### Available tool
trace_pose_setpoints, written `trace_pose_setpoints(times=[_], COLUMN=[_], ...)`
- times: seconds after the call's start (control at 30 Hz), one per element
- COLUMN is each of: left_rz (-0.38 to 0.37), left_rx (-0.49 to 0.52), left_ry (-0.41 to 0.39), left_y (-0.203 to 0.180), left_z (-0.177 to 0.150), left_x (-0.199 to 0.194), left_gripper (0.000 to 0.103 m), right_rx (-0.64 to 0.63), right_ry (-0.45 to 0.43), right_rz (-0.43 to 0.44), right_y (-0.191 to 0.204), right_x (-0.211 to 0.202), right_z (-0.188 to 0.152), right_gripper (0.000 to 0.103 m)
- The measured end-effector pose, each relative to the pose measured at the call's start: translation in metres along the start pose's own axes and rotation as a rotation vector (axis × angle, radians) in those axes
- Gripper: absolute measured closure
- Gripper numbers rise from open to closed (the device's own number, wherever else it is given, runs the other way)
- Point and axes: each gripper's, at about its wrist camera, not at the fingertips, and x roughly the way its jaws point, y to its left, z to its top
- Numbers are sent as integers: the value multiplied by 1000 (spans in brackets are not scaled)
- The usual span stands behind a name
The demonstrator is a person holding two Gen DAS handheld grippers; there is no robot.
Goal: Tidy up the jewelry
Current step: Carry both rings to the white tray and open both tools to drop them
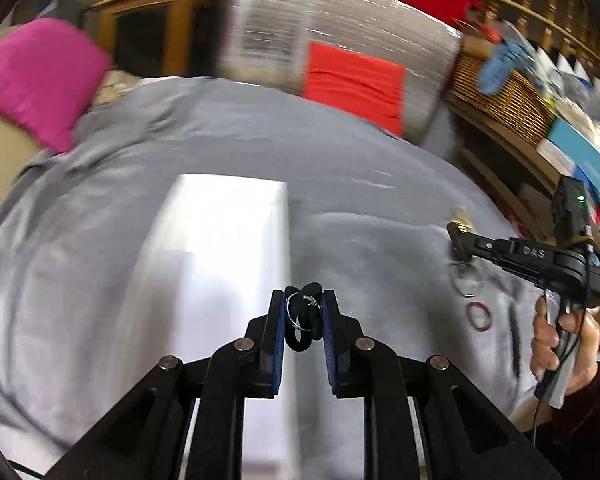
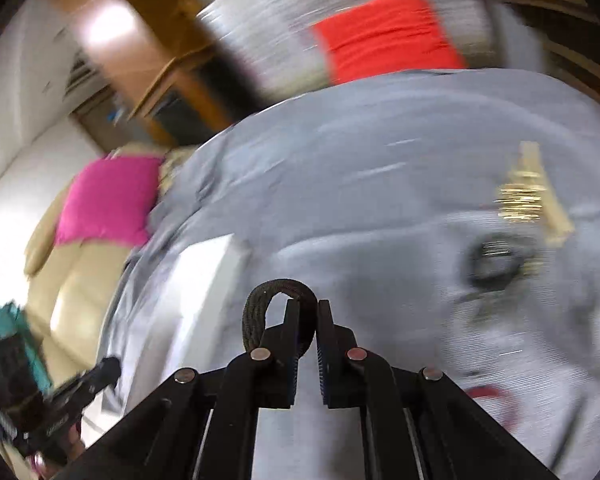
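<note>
My left gripper (image 1: 303, 304) is shut on a black cord piece with a thin silver ring (image 1: 302, 316), held above a white box (image 1: 220, 264) on the grey cloth. My right gripper (image 2: 308, 312) is shut on a dark braided cord loop (image 2: 278, 292) that arches over its left finger. The right gripper also shows at the right of the left wrist view (image 1: 458, 240), over a clear ring (image 1: 462, 278) and a dark red ring (image 1: 480, 316). A gold piece (image 2: 528, 196) and a dark ring (image 2: 496, 264) lie blurred on the cloth to the right.
The grey cloth (image 1: 340, 168) covers the work surface. A pink cushion (image 1: 40, 80) lies at the far left. A grey package with a red patch (image 1: 352, 80) stands at the back. Wicker shelves (image 1: 508, 104) with clutter stand at the right.
</note>
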Motion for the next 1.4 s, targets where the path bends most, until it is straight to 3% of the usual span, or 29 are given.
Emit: trace_pose_setpoints(times=[0.13, 0.27, 0.4, 0.63, 0.9, 1.17, 1.3, 1.4], left_rz=[45, -13, -76, -91, -64, 98, 178, 195], left_rx=[-10, -13, 5, -10, -65, -126, -160, -193], left_ry=[21, 66, 126, 201, 195, 130, 148, 151], left_y=[42, 64, 68, 68, 66, 53, 59, 65], left_z=[-15, -27, -38, -56, -41, 13, 34, 46], left_x=[-30, -43, -34, -10, 3, 60, 98, 117], left_gripper=[85, 85, 85, 85, 85, 85, 85, 85], right_rx=[-126, -232, -301, -383, -313, -239, -211, -216], right_ry=[70, 116, 197, 300, 270, 246, 259, 299], right_rz=[81, 124, 135, 89, -2, -72, -81, -84], right_y=[77, 129, 162, 184, 180, 158, 146, 141], right_x=[24, 38, 62, 91, 131, 190, 214, 232], right_z=[-20, -45, -73, -91, -38, 27, 52, 60], right_gripper=[94, 94, 94, 94, 94, 94, 94, 94])
